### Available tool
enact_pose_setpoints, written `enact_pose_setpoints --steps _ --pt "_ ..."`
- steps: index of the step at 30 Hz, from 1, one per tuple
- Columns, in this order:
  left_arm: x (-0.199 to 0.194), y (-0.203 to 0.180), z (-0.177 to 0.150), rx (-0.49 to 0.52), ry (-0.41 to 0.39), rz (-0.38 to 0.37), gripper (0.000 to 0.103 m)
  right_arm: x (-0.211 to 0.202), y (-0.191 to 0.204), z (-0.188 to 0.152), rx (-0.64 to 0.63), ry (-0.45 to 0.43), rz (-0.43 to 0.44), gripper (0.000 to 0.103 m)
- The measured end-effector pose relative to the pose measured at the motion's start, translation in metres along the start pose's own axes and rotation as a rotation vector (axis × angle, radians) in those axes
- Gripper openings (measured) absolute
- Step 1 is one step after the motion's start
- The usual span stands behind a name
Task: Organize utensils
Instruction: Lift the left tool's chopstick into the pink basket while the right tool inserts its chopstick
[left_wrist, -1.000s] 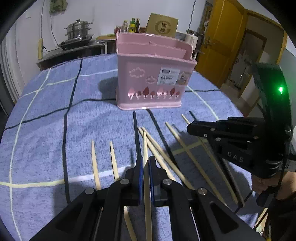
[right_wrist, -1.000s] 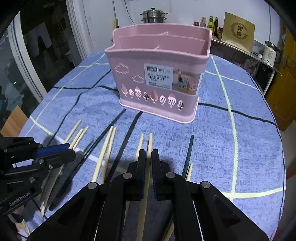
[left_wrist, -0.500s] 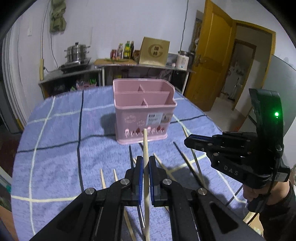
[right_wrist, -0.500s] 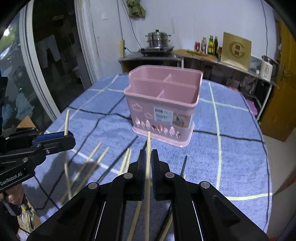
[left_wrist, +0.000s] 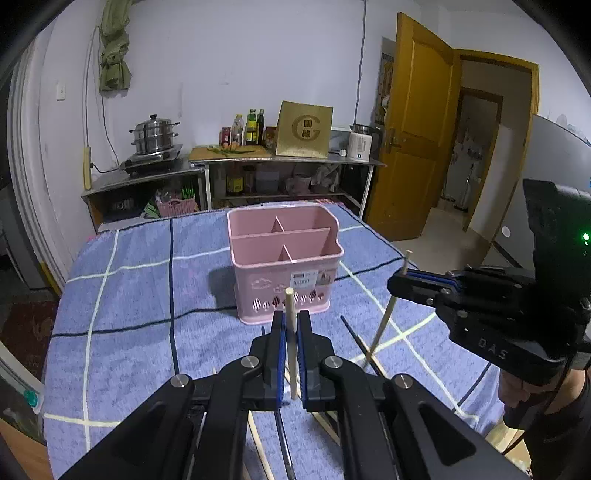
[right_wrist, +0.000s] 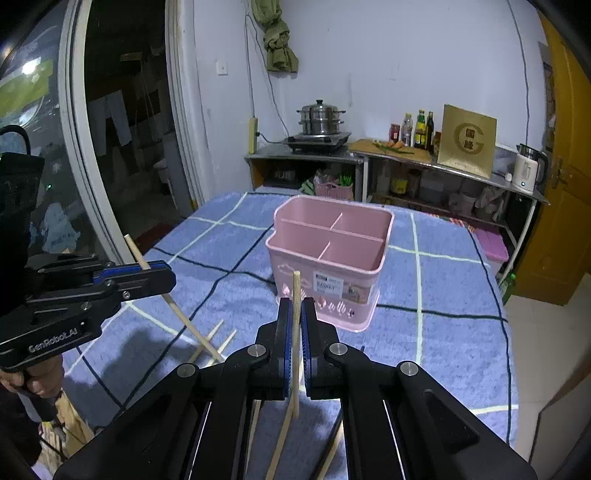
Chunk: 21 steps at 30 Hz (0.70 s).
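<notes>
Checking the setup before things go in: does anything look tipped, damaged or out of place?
Nothing stands out. The pink caddy stands upright and empty; loose chopsticks lie scattered on the cloth, awaiting sorting.

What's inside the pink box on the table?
Nothing that shows. The pink box has dividers making compartments, and the parts in view look empty. The near walls hide the bottoms, so something small lying flat there could not be seen.

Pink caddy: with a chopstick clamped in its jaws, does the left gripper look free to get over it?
Probably yes. The left gripper holds its chopstick raised above the cloth, the caddy stands open-topped straight ahead, and the right gripper stays off to the side.
</notes>
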<state>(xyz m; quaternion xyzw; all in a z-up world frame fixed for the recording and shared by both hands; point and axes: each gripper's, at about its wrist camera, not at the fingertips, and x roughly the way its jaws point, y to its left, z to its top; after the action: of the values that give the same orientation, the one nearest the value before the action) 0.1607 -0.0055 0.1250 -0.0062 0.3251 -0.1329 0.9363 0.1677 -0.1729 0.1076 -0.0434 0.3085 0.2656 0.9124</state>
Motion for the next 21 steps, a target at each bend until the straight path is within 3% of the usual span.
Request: enact_pose_setpoints --steps 11,21 --pt "0.011 0.014 0.044 -0.016 -0.001 -0.011 0.005 -0.003 -0.010 0.032 0.009 -0.047 0.000 0.004" --pt "0.013 0.027 0.113 -0.031 -0.071 -0.008 0.005 -0.003 -0.018 0.084 0.020 -0.130 -0.001 0.004"
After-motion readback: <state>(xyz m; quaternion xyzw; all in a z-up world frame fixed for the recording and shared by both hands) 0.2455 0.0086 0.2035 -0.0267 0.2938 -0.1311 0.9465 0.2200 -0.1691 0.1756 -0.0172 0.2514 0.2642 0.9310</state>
